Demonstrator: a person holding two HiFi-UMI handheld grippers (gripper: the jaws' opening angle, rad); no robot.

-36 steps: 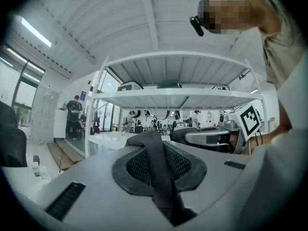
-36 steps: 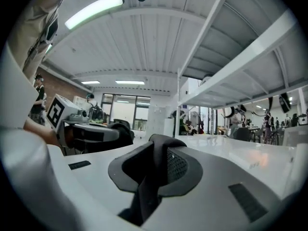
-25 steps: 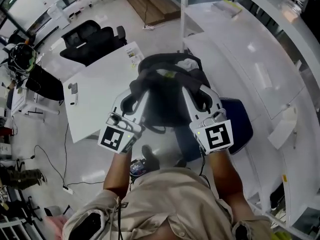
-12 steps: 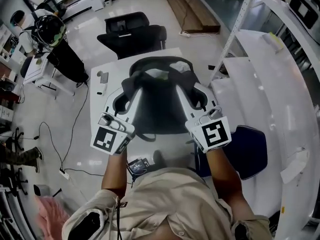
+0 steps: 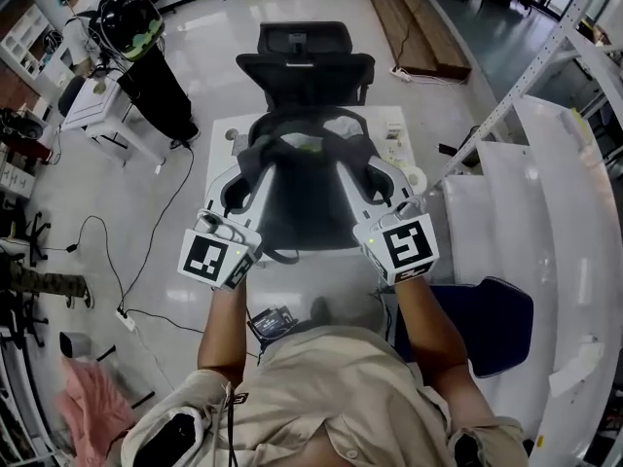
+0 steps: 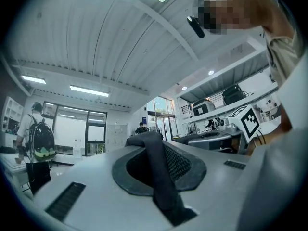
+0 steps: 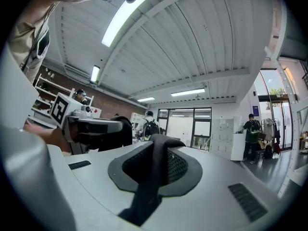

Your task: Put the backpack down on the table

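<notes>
the left gripper is pinched on a dark strap; in the left gripper view the webbing lies across the ribbed pad and runs out past the tips. the right gripper is pinched the same way on the other strap. both grippers point about level, side by side and apart.

the backpack hangs between the two grippers and just beyond their tips, with its open top facing away from the person. beneath it and past it lies the white table. the bag covers the table's near part in the head view, so i cannot tell whether its bottom touches the top; it looks carried rather than resting. a black chair stands at the far side of the table, well beyond the tips.

the step in hand looks like the carry, with the bag lined up over the table and not yet set down. the next move calls for lowering both grippers together, evenly, so the bag lands flat on its base. once the straps go slack, both sets of jaws should be spread and drawn back clear of the webbing.
</notes>
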